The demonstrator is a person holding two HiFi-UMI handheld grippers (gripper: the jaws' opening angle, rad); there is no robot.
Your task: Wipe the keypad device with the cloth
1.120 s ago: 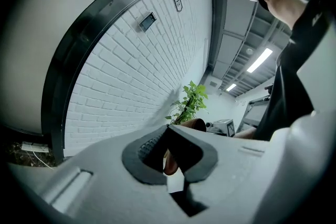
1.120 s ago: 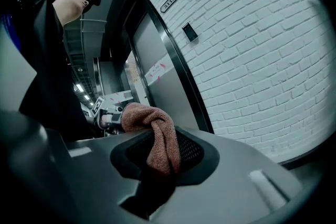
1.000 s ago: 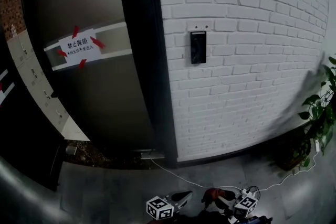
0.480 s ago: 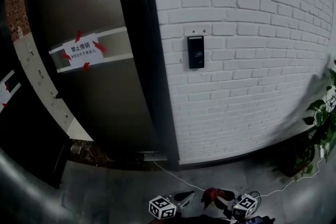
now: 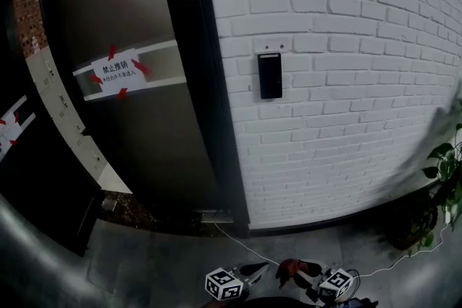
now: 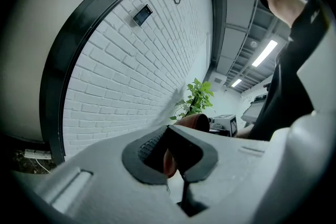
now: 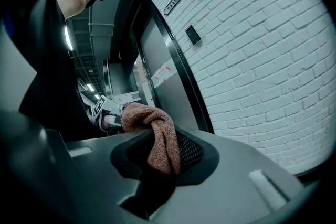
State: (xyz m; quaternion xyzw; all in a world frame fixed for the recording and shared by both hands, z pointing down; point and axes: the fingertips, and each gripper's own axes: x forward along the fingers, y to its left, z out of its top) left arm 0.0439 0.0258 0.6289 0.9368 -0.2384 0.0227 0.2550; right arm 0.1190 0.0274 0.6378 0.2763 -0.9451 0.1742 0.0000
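The keypad device (image 5: 270,76) is a small black panel on the white brick wall, to the right of the dark door frame; it also shows small in both gripper views (image 6: 142,14) (image 7: 192,34). Both grippers hang low at the bottom edge of the head view, far below the keypad device. My right gripper (image 7: 167,150) is shut on a reddish-brown cloth (image 7: 157,136) that bunches up above its jaws; in the head view the cloth (image 5: 292,270) lies between the two marker cubes. The jaws of my left gripper (image 6: 170,152) stand close together with a reddish sliver between them, and the cloth (image 6: 195,122) shows just beyond.
A grey door (image 5: 137,126) with a taped paper notice (image 5: 117,72) stands left of the wall. A white cable (image 5: 249,249) runs along the floor to a power strip. A potted plant (image 5: 446,169) stands at the right. A person (image 6: 286,34) stands behind the grippers.
The head view has shifted: the keypad device sits slightly lower in the picture and the wall looks a little nearer. Both grippers stay low at the bottom edge, the cloth still held.
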